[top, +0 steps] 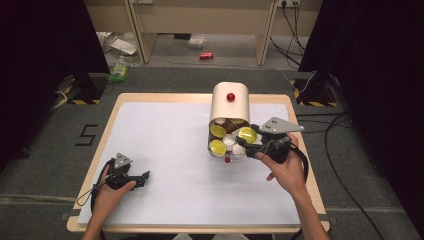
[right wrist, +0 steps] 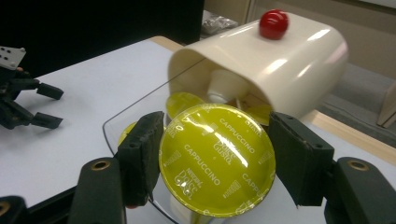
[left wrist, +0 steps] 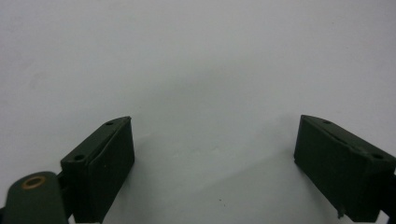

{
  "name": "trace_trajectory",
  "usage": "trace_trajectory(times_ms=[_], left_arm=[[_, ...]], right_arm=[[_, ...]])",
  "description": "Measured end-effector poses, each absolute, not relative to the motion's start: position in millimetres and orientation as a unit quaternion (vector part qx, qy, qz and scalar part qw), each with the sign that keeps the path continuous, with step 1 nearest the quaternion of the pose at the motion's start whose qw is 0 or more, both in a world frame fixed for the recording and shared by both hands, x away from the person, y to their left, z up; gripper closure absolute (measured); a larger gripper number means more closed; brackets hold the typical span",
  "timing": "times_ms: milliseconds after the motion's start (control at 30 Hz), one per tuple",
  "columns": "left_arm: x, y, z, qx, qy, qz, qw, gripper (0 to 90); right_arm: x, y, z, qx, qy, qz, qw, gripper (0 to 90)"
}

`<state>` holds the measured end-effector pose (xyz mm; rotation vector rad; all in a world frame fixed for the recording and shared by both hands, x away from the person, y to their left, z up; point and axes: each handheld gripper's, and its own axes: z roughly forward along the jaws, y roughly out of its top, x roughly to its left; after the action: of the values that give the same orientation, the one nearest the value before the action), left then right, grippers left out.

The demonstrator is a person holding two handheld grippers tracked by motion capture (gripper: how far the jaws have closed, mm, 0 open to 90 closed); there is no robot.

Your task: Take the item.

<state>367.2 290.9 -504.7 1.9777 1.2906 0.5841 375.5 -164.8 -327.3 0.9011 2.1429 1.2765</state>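
Yellow foil-lidded round coffee capsule (right wrist: 216, 161) sits clamped between right gripper (right wrist: 212, 158) fingers at centre frame; left gripper (left wrist: 215, 158) fingers gape wide over white tabletop (left wrist: 196, 60).

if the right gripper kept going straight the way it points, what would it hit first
Probably the open mouth of the cream container and the capsules inside; the right gripper already holds a yellow cappuccino capsule aimed at it, though depth is unclear.

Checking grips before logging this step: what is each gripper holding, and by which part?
The right gripper clamps a yellow-lidded capsule by its opposite rim edges. The left gripper holds nothing.
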Motion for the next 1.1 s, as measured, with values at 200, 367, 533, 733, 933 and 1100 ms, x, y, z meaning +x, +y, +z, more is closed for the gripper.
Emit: trace_trajectory(times_ms=[200,367,533,733,933,1100], left_arm=[[367,291,-505,0.762,0.498,0.225,0.347,11.6],[367,291,-505,0.762,0.498,0.225,0.347,11.7],[367,291,-505,0.762,0.498,0.225,0.347,11.6],[367,291,-505,0.762,0.498,0.225,0.347,11.6],[367,291,-505,0.762,0.498,0.225,0.347,11.6],[367,291,-505,0.762,0.499,0.224,0.347,11.6]], right_arm=[[378,-182,-329,0.349,0.778,0.457,0.254,38.5],[385,-194,-336,0.369,0.773,0.45,0.254,38.5],[390,-200,-340,0.378,0.772,0.442,0.258,38.5],[396,-204,-348,0.388,0.771,0.434,0.259,38.5],[411,-218,-367,0.412,0.77,0.414,0.258,38.5],[421,-226,-385,0.426,0.775,0.391,0.255,38.5]])
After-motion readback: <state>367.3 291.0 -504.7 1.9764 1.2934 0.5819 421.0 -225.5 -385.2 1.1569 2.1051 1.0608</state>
